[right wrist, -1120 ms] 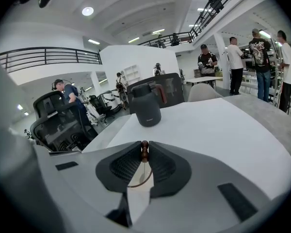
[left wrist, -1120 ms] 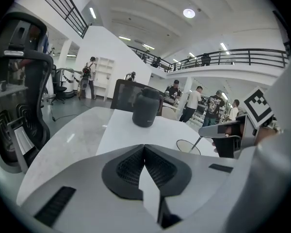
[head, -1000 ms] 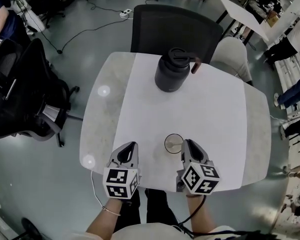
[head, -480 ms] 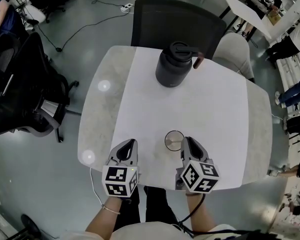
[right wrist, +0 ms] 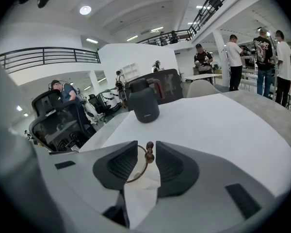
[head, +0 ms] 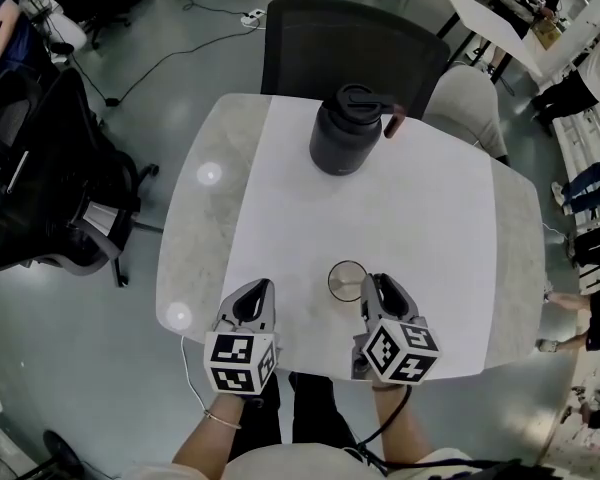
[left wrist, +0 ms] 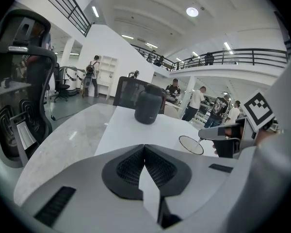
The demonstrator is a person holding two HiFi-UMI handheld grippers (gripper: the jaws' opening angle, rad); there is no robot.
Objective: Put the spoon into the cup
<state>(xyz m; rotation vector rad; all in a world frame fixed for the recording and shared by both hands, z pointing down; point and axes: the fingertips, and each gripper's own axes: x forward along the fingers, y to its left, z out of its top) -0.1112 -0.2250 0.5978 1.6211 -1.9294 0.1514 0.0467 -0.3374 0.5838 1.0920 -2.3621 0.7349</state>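
A clear glass cup (head: 347,281) stands on the white sheet near the table's front edge. In the right gripper view a thin spoon with a brown beaded end (right wrist: 149,152) stands in the cup (right wrist: 134,174), leaning on its rim. My right gripper (right wrist: 146,146) straddles that beaded end. Its jaws are opening, with a gap on each side of the spoon. In the head view the right gripper (head: 372,288) sits at the cup's right rim. My left gripper (head: 254,302) rests left of the cup, shut and empty, pads meeting (left wrist: 144,147).
A black jug (head: 345,138) with a brown handle stands at the far side of the white sheet (head: 400,218). The round marble table (head: 195,238) has a black chair (head: 350,48) behind it and an office chair (head: 50,188) to its left.
Both grippers keep their places beside the cup; only the head view has shifted a little.
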